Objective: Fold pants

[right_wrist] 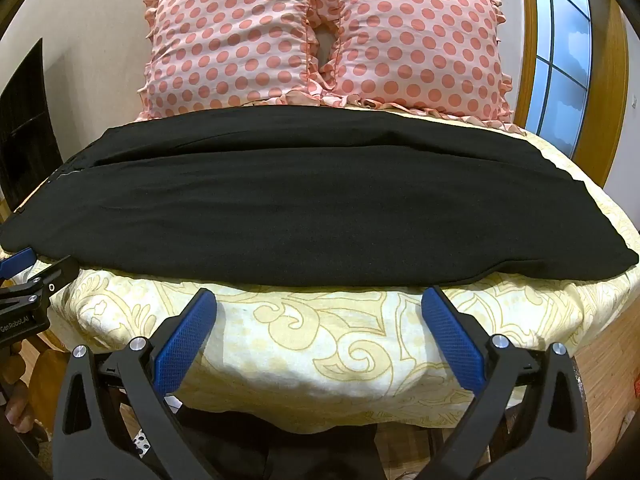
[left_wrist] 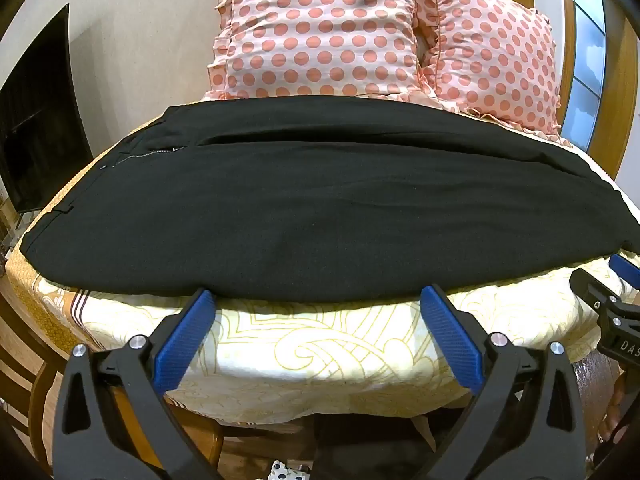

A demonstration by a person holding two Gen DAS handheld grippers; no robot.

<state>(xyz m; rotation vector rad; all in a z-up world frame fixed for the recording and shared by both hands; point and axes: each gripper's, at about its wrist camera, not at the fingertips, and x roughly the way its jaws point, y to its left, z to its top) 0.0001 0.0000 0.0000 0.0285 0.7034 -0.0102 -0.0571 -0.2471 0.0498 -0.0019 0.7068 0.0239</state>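
Black pants (left_wrist: 320, 200) lie flat across the bed, waist and zipper (left_wrist: 148, 155) at the left, legs stretching right; they also show in the right wrist view (right_wrist: 312, 208). My left gripper (left_wrist: 318, 300) is open and empty, its blue fingertips (left_wrist: 204, 300) at the pants' near edge toward the waist end. My right gripper (right_wrist: 319, 300) is open and empty, just short of the pants' near edge toward the leg end. Each gripper shows at the edge of the other's view: the right one (left_wrist: 616, 304), the left one (right_wrist: 28, 284).
The bed has a cream sheet with yellow pattern (left_wrist: 320, 352). Two pink polka-dot pillows (left_wrist: 320, 32) (right_wrist: 416, 44) stand behind the pants. A dark TV (left_wrist: 36, 120) is at the left, a window (right_wrist: 564, 52) at the right. Wooden floor lies below.
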